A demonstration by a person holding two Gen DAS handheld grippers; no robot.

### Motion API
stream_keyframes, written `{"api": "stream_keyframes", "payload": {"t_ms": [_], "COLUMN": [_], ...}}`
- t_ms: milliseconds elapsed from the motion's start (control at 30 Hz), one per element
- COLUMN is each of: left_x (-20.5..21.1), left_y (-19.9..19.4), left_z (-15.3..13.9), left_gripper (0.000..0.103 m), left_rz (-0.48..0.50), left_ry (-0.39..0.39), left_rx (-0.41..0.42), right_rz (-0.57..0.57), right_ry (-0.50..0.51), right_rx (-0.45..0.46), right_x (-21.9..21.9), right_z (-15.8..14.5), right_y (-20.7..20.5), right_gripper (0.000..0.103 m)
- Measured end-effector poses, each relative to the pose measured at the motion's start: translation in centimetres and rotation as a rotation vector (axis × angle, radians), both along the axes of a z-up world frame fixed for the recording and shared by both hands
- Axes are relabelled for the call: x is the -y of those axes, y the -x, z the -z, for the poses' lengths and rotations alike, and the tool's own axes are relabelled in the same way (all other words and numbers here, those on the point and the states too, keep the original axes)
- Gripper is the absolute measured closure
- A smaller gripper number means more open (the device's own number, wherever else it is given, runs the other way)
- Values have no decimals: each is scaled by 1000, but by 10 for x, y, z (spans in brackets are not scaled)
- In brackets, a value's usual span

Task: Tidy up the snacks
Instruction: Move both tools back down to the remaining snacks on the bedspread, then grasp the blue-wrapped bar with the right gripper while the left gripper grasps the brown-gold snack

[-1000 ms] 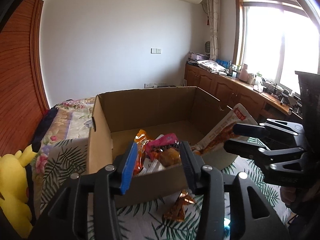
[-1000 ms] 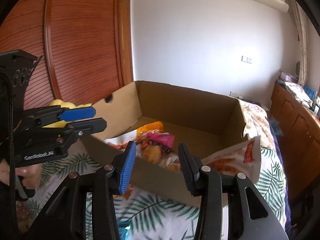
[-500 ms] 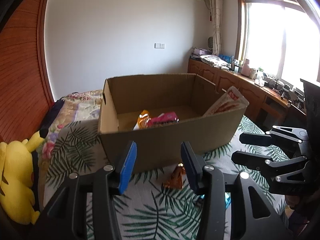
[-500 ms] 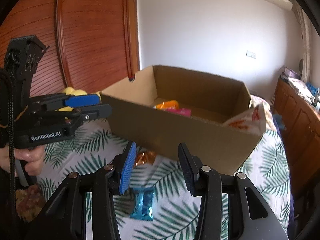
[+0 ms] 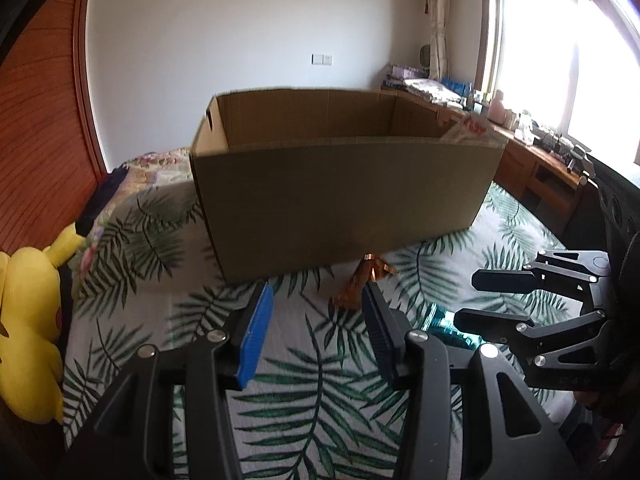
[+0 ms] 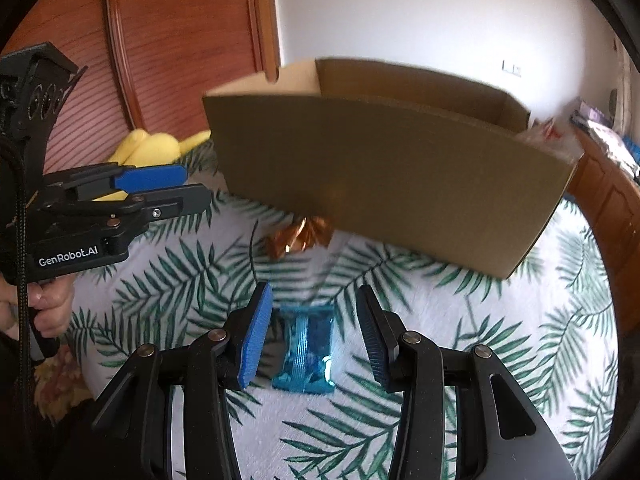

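Note:
A brown cardboard box [image 5: 344, 196] stands on the palm-leaf bedcover, also in the right wrist view [image 6: 384, 168]; its contents are hidden behind the near wall, except a white and red bag [image 5: 474, 126] sticking out at the right end. A copper foil snack [image 5: 362, 280] lies against the box's front [image 6: 300, 236]. A blue shiny packet [image 6: 306, 350] lies between the open fingers of my right gripper [image 6: 314, 334], partly seen in the left wrist view [image 5: 444, 326]. My left gripper [image 5: 318, 334] is open and empty, low before the copper snack.
A yellow plush toy [image 5: 28, 320] lies at the left edge of the bed. A wooden headboard [image 6: 160, 40] stands behind it. A wooden counter with clutter [image 5: 532, 148] runs under the window at right.
Both grippers have dropped from above the box down to the bedcover in front of it. The box's inside has gone out of sight. The right gripper now straddles the blue packet.

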State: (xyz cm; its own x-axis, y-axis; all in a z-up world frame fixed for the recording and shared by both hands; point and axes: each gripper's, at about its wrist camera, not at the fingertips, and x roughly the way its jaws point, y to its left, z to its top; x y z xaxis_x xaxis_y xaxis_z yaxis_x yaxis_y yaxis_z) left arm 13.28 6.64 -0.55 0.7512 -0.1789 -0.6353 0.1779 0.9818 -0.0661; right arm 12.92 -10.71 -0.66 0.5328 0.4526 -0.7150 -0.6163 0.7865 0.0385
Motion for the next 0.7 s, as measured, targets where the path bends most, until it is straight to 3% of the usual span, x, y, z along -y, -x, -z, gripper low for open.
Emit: {"api": "stream_keyframes", "payload": {"t_ms": [267, 333, 367, 400, 700], "left_x": [4, 6, 7, 7, 23], "left_y": [-3, -5, -6, -7, -22], "left_z": [11, 12, 12, 13, 16], "left_gripper": [57, 57, 57, 57, 57], "left_rz": [21, 29, 31, 34, 89], "left_ry": [-5, -11, -11, -11, -25], "left_rx": [-33, -38, -39, -41, -60], "right_rz": [-10, -15, -19, -24, -6], "right_ry": [66, 84, 92, 99, 84], "right_rx": [-60, -69, -62, -55, -51], "right_x": [-9, -9, -9, -9, 8], "right_z": [23, 26, 26, 25, 26], "right_y": [-6, -7, -6, -5, 0], "right_gripper": [59, 64, 75, 77, 78]}}
